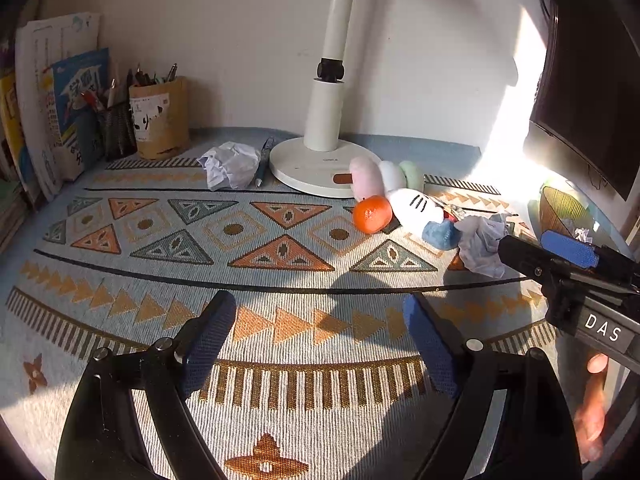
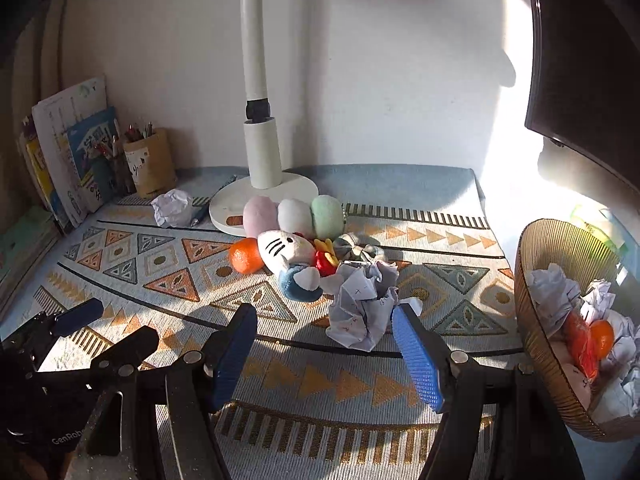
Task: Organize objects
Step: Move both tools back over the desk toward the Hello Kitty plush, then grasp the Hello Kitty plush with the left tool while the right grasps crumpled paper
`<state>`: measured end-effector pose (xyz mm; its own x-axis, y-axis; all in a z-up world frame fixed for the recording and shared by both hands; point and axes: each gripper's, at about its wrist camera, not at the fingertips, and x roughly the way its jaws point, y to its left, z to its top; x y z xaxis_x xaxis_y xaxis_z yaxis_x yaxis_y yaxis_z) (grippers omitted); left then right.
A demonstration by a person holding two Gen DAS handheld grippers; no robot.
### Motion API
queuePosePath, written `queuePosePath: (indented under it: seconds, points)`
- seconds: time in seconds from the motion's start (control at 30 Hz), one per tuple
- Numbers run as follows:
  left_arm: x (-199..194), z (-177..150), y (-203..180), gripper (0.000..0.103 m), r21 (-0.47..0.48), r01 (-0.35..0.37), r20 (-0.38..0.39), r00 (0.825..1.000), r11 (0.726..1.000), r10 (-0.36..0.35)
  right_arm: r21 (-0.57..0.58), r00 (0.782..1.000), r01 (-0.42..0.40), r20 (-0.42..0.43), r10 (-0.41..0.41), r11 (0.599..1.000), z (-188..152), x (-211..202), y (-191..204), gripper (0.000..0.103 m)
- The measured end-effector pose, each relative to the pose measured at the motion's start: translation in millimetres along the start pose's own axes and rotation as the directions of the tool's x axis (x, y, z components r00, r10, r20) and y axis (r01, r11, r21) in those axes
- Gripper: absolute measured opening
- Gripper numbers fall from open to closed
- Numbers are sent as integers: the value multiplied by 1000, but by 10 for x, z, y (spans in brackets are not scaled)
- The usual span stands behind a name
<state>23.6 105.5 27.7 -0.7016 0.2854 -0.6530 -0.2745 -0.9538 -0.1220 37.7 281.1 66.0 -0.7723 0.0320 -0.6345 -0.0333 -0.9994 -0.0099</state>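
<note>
Two crumpled balls of paper lie loose on the surface, which is covered by a woven cloth with orange and grey-blue triangles (image 1: 280, 248). At its far left corner, books and printed sheets (image 1: 60, 100) lean upright against the wall, and beside them stand a black mesh pen cup (image 1: 116, 128) and a brown cardboard pen holder (image 1: 160, 118), so that corner looks already ordered. Just right of the holder, near the far edge, sits the first crumpled white paper ball (image 1: 230, 166), with a dark blue pen (image 1: 262, 164) lying between it and the round base of the white lamp (image 1: 316, 164).

Against the front of that base a heap gathers: a pastel plush of pink, white and green puffs (image 1: 384, 176), a white cat plush with a blue body (image 2: 288, 258) lying on its side, and an orange tangerine (image 1: 371, 214) touching the cat's head. These seem simply dropped there.

Right of the heap lies the second crumpled paper ball with pencil marks (image 2: 360, 306). The right tongs (image 2: 324, 350) stand at a middling spread and hold nothing; the right pad is just beside this ball, the left pad apart from it, which suggests it is the next pick. The left tongs (image 1: 316, 340) hang wide and empty over bare cloth near the front edge.

At the right edge a ribbed amber bowl-shaped basket (image 2: 536, 280) already holds crumpled paper and orange scraps, so it reads as the bin for rubbish.
</note>
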Motion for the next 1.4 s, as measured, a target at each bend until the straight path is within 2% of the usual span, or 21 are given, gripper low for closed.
queuePosePath:
  seconds: [0.1, 0.2, 0.27, 0.4, 0.43, 0.47, 0.5, 0.53, 0.57, 0.63, 0.73, 0.77, 0.8, 0.87, 0.9, 1.0, 1.07, 1.13, 1.2, 1.3, 1.4]
  points:
    - [46, 164, -13, 85, 30, 41, -29, 999, 999, -40, 63, 997, 61, -43, -59, 996, 2, 94, -163, 69]
    - [200, 382, -112, 85, 97, 107, -59, 993, 990, -102, 130, 993, 69, -102, -56, 989, -76, 232, -305, 69]
    - [362, 490, -192, 84, 108, 159, -92, 985, 981, -149, 100, 995, 67, -86, -59, 993, -78, 264, -254, 69]
    - [681, 675, -254, 83, -56, 363, -153, 917, 930, -368, 81, 991, 23, -130, -12, 996, -21, 513, -225, 68]
    - [726, 704, -251, 83, -97, 391, -147, 904, 915, -402, 86, 990, 16, -142, -4, 996, -11, 578, -249, 68]
    - [759, 722, -252, 83, -118, 400, -141, 899, 909, -414, 95, 988, 11, -154, 3, 995, -11, 646, -282, 65]
    - [789, 725, -266, 83, -127, 394, -145, 900, 910, -410, 103, 985, 10, -171, 8, 995, -14, 697, -314, 50]
    - [817, 714, -302, 83, -129, 386, -157, 902, 913, -403, 117, 981, -1, -192, 23, 993, -30, 734, -348, 41]
    - [845, 693, -345, 83, -129, 384, -172, 899, 914, -402, 135, 981, -11, -190, 37, 991, -49, 720, -382, 41]
    - [898, 655, -466, 81, -124, 379, -194, 897, 917, -397, 141, 984, 14, -177, 12, 990, -97, 629, -416, 40]
    - [1013, 627, -654, 72, -113, 337, -220, 909, 935, -355, 160, 987, 49, -157, -23, 986, -188, 461, -503, 40]
    - [1066, 616, -704, 71, -117, 328, -231, 909, 937, -347, 171, 988, 47, -153, -21, 984, -220, 414, -535, 40]
    - [1118, 606, -742, 71, -123, 311, -235, 914, 942, -332, 178, 989, 44, -148, -18, 983, -250, 371, -560, 40]
    - [1180, 600, -803, 69, -106, 264, -221, 934, 959, -282, 179, 990, 41, -139, -16, 983, -298, 315, -585, 40]
    - [1195, 605, -834, 62, -91, 243, -211, 943, 966, -257, 179, 991, 36, -136, -11, 983, -309, 309, -591, 40]
    - [1234, 583, -922, 46, -44, 214, -206, 954, 976, -218, 188, 992, 11, -123, 13, 982, -294, 296, -604, 41]
    - [1210, 576, -925, 43, -24, 212, -187, 959, 977, -212, 192, 993, 6, -115, 17, 981, -293, 268, -603, 41]
    - [1161, 573, -923, 39, -4, 221, -178, 960, 975, -218, 203, 995, -10, -100, 30, 979, -294, 216, -621, 40]
    - [1060, 555, -877, 39, 3, 250, -183, 952, 968, -245, 214, 996, -23, -81, 41, 977, -300, 121, -642, 40]
    - [733, 475, -838, 39, 51, 258, -160, 956, 965, -248, 217, 996, -46, -61, 60, 975, -323, -59, -652, 40]
    - [361, 324, -730, 39, 60, 282, -168, 948, 958, -269, 214, 992, -96, -64, 112, 972, -375, -232, -629, 40]
